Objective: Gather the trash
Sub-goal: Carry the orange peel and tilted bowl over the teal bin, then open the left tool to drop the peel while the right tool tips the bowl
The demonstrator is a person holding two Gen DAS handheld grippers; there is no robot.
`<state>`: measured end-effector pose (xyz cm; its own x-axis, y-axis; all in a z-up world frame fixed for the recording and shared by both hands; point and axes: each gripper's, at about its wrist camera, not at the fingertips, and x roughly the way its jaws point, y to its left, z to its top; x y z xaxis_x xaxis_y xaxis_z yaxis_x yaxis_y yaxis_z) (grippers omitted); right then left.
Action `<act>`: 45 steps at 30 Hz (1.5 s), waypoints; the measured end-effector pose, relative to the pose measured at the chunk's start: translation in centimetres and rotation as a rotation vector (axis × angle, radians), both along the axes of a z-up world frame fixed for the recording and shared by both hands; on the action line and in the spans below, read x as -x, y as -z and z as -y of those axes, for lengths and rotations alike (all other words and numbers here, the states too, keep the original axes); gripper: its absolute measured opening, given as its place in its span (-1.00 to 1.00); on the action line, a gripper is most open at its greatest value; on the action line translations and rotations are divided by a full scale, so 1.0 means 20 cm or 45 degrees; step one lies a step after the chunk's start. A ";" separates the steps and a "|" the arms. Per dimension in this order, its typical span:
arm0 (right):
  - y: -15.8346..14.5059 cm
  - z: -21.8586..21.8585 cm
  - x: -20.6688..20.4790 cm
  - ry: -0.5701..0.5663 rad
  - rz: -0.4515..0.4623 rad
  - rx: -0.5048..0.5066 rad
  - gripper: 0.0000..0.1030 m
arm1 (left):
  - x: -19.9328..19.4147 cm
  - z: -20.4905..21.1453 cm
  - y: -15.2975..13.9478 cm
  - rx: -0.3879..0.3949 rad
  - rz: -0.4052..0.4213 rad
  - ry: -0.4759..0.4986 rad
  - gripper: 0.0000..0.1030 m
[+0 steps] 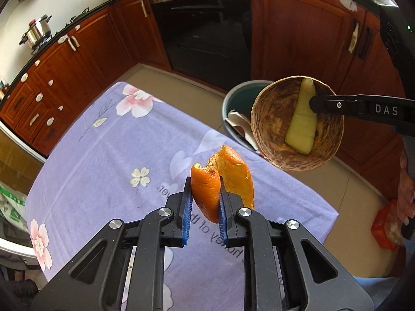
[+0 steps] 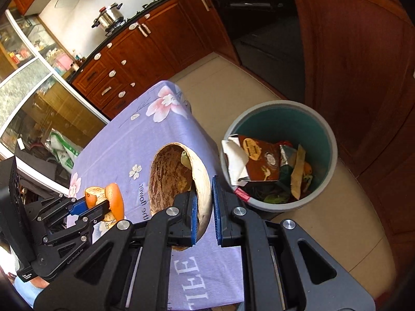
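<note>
Left gripper point(image 1: 205, 202) pinches orange peel point(image 1: 220, 181) above table with floral cloth point(image 1: 103, 155). Right gripper point(image 2: 205, 207) clamps wall of coconut shell point(image 2: 179, 181), green scrap point(image 1: 302, 119) inside, held near trash bin point(image 2: 329, 160), probably for tipping in.

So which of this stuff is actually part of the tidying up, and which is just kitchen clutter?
Part of the job:
- orange peel, pinched in the left gripper
- coconut shell half, its rim held in the right gripper
- trash bin, already holding wrappers

Just lying about:
- steel pot
- floral tablecloth
- oven
</note>
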<state>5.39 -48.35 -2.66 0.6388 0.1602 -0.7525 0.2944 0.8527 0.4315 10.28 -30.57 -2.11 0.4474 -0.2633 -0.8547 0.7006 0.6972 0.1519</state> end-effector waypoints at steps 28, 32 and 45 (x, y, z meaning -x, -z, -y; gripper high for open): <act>0.45 0.54 -0.15 0.283 -0.307 0.147 -0.80 | -0.24 0.79 0.40 0.054 -0.243 0.185 -0.62; 0.48 0.54 -0.19 0.279 -0.334 0.171 -0.79 | -0.29 0.82 0.44 0.057 -0.272 0.172 -0.59; 0.37 0.45 -0.24 0.218 -0.254 0.239 0.49 | -0.32 0.73 0.37 0.077 -0.251 0.085 0.55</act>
